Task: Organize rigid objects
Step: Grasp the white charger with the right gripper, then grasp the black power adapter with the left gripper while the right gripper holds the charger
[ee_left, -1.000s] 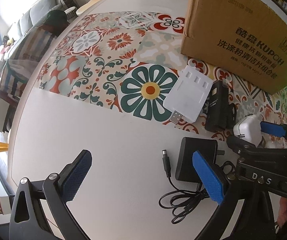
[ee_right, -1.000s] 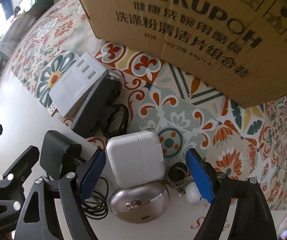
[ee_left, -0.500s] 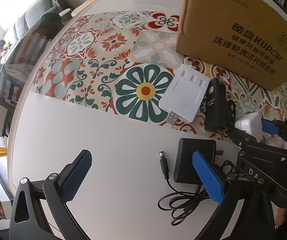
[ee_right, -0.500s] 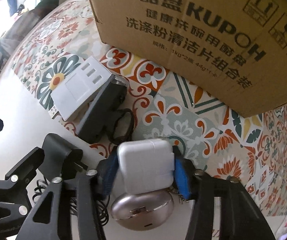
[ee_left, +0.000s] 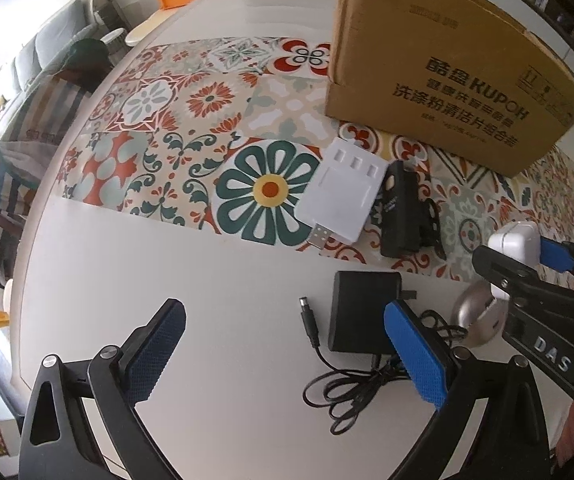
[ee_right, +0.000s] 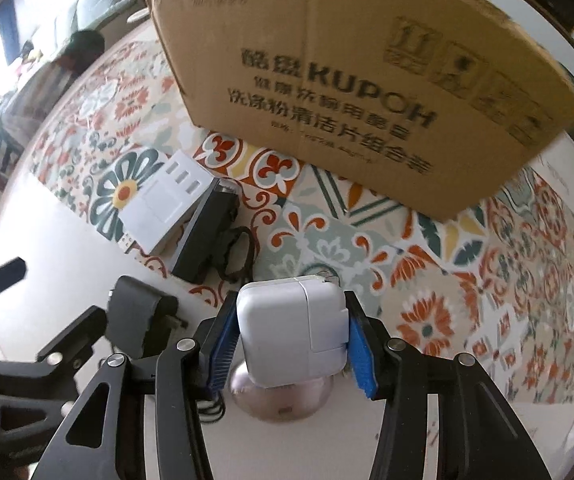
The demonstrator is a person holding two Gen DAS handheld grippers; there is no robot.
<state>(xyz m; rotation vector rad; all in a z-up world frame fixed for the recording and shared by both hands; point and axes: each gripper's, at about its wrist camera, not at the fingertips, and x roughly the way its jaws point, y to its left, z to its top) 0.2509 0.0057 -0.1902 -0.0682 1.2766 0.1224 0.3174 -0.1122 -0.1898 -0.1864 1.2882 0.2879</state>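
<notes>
One item is in my grip so far: the white charger sits clamped between the blue pads of my right gripper, which have just been closing on it. It looks lifted a little off the table, above the round silver gadget. The box stands just behind, on the patterned mat, and I judge it to be the place where things should go, though I cannot see inside it.

My left gripper hangs with its jaws wide apart and nothing between them, above the black adapter and its tangled cable.

Much is left, I think. On the table remain the white hub, the black block touching its side, the black adapter with its cable, and the silver gadget. So the task seems at its start: first piece picked up, not yet placed, four others waiting.
</notes>
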